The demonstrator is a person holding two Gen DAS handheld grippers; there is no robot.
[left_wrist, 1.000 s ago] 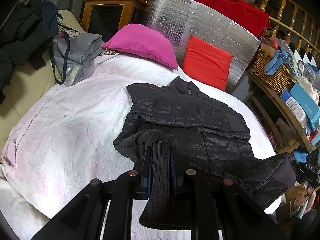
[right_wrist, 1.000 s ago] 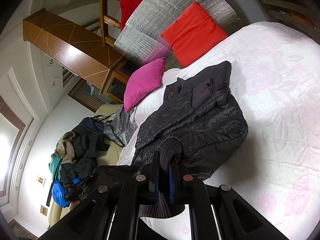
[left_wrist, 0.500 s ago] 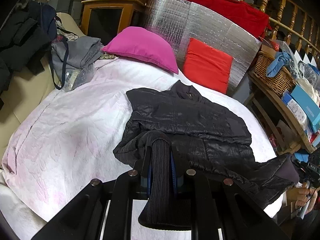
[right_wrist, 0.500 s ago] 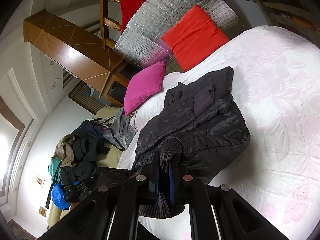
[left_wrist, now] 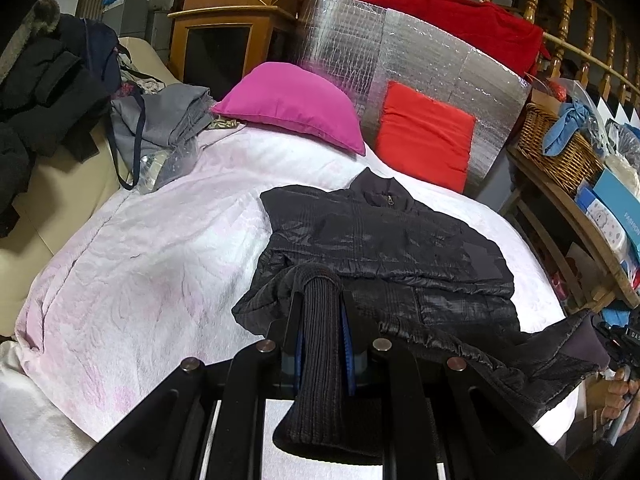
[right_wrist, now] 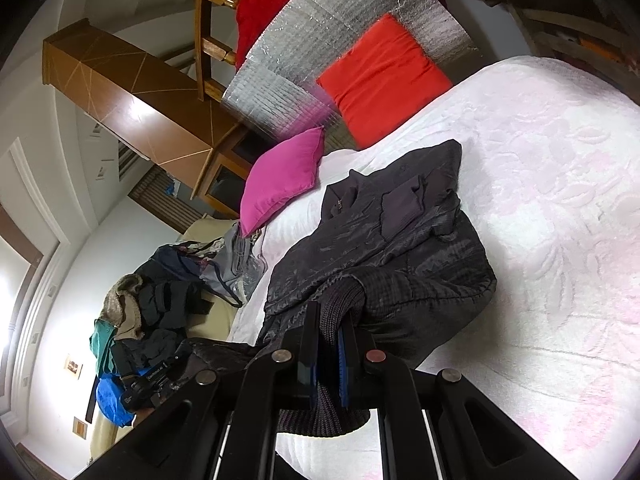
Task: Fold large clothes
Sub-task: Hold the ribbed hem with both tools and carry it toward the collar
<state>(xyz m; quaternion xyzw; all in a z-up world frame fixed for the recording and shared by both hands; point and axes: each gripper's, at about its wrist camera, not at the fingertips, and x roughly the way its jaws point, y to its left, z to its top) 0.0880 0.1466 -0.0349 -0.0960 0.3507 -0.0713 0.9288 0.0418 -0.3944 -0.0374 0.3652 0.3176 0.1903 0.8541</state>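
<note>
A dark quilted jacket [left_wrist: 384, 248] lies on the pale pink bedspread [left_wrist: 152, 264], collar toward the pillows. Its lower part is drawn toward me. My left gripper [left_wrist: 320, 312] is shut on a ribbed knit cuff [left_wrist: 320, 360] of the jacket, which hangs down between the blue pads. In the right wrist view the same jacket [right_wrist: 384, 248] shows tilted, and my right gripper [right_wrist: 330, 328] is shut on the other ribbed cuff [right_wrist: 340, 292]. The right gripper also appears at the left wrist view's right edge, held by a hand [left_wrist: 618, 396], with jacket fabric stretched to it.
A magenta pillow [left_wrist: 292, 104] and a red cushion [left_wrist: 428, 132] lean at the head of the bed against a silver foil panel [left_wrist: 420, 52]. Piled clothes and a grey bag [left_wrist: 160, 132] sit at the left. A wicker basket [left_wrist: 560, 148] and boxes fill a shelf at the right.
The views shift only slightly; the jacket's hem end sits a little closer to me. Both grippers keep their hold on the cuffs.
</note>
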